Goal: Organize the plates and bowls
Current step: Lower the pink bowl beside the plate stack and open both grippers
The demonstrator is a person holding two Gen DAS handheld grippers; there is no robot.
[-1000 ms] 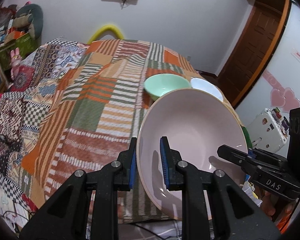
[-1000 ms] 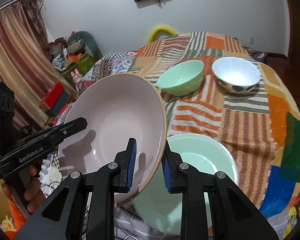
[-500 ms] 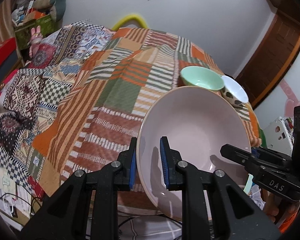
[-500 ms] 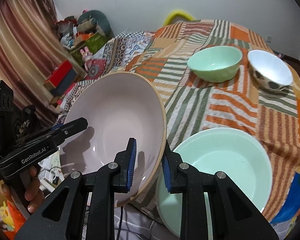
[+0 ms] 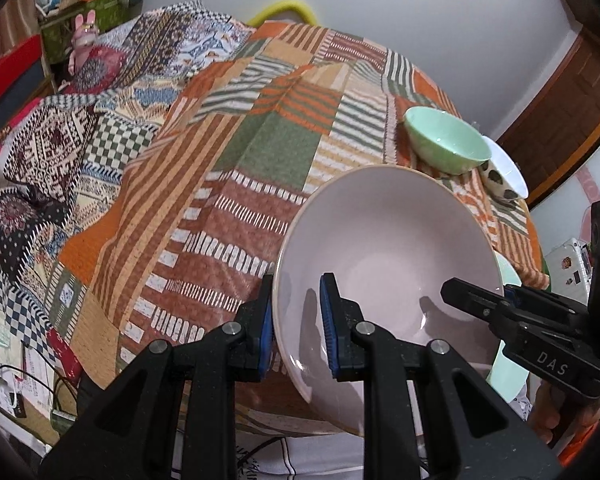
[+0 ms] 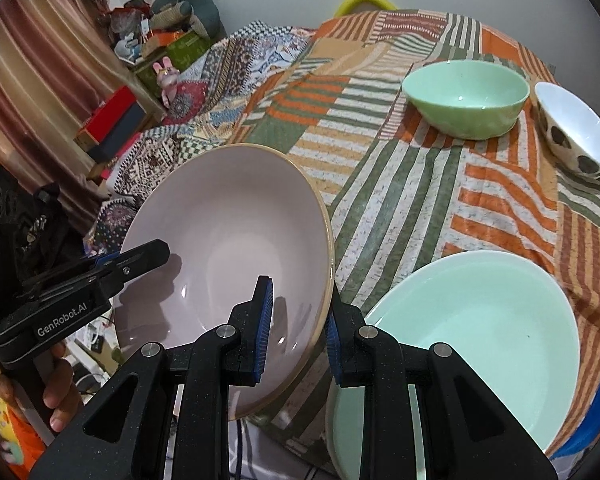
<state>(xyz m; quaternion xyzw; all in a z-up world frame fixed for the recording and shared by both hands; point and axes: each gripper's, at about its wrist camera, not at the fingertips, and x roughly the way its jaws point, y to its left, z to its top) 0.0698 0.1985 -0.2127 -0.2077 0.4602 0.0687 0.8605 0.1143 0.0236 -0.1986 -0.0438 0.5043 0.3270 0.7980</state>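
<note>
Both grippers pinch one large pink bowl (image 5: 388,256) by its rim, on opposite sides. The left gripper (image 5: 296,320) has its blue pads clamped across the bowl's left edge, one pad outside the wall and one inside. The right gripper (image 6: 298,324) grips the right edge the same way, with the rim caught between its pads. The bowl is tilted, its hollow facing the person, and it sits at the near edge of the desk (image 5: 228,184), which is covered with a patchwork cloth of orange, green and cream stripes. Whether the bowl's underside touches the cloth I cannot tell, as the bowl itself hides that spot.

Just beside the pink bowl, on its right, a wide pale-green plate (image 6: 480,328) lies on the cloth, its near rim reaching past the desk's edge behind the right gripper. Farther back stand a mint-green bowl (image 6: 466,96) and, close beside it on the right, a white bowl with dark spots (image 6: 576,136), which leans slightly. A hand (image 6: 56,388) holding the left gripper's handle shows at the lower left of the right wrist view.
</note>
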